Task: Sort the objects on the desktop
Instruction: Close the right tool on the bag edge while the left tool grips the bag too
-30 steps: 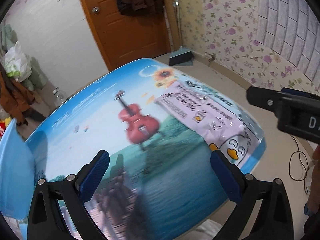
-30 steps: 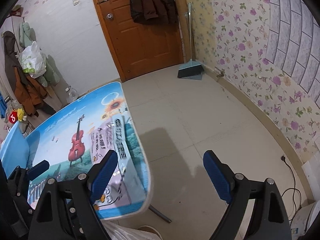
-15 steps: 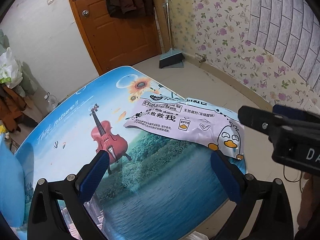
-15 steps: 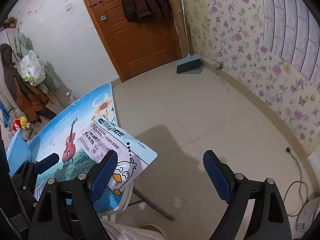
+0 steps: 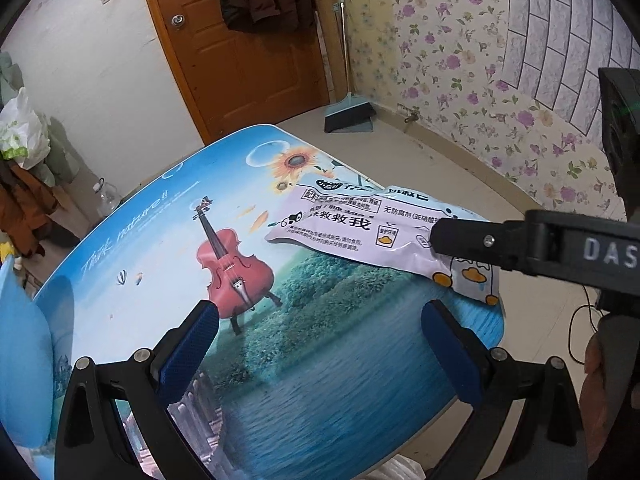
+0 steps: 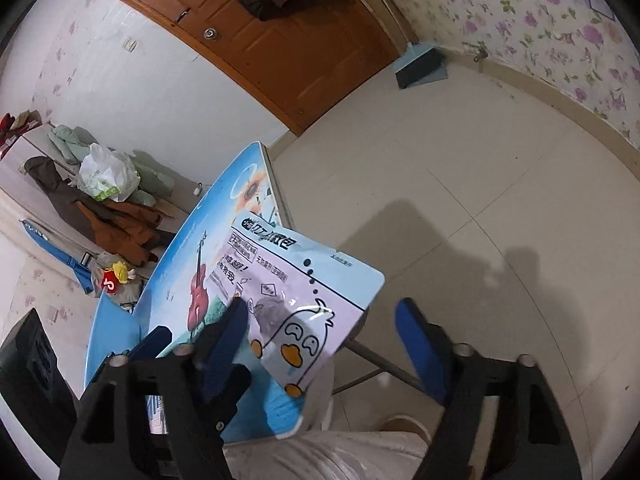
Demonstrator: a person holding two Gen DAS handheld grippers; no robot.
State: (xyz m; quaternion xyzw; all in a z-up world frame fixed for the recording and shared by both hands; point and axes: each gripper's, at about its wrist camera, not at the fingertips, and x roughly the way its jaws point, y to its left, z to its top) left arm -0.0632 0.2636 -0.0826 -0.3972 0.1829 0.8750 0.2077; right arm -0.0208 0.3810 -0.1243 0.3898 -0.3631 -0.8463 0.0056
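Snack packet with a cartoon duck lies flat at the right edge of a folding table, its long axis running from the printed sunflower toward the table's near right corner, duck end overhanging. Printed Chinese includes "救救我"; the tabletop picture shows a red violin beside script that looks like "Think nature!!". The left gripper hovers over the lake scene with its blue pads well apart and nothing between them. The right gripper is closing, the packet's duck end between its pads — neither pad visibly pressing it. Only the left wrist view shows "DAS" lettering on the right gripper's body; only the right wrist view shows the table's metal leg and the person's light trousers.
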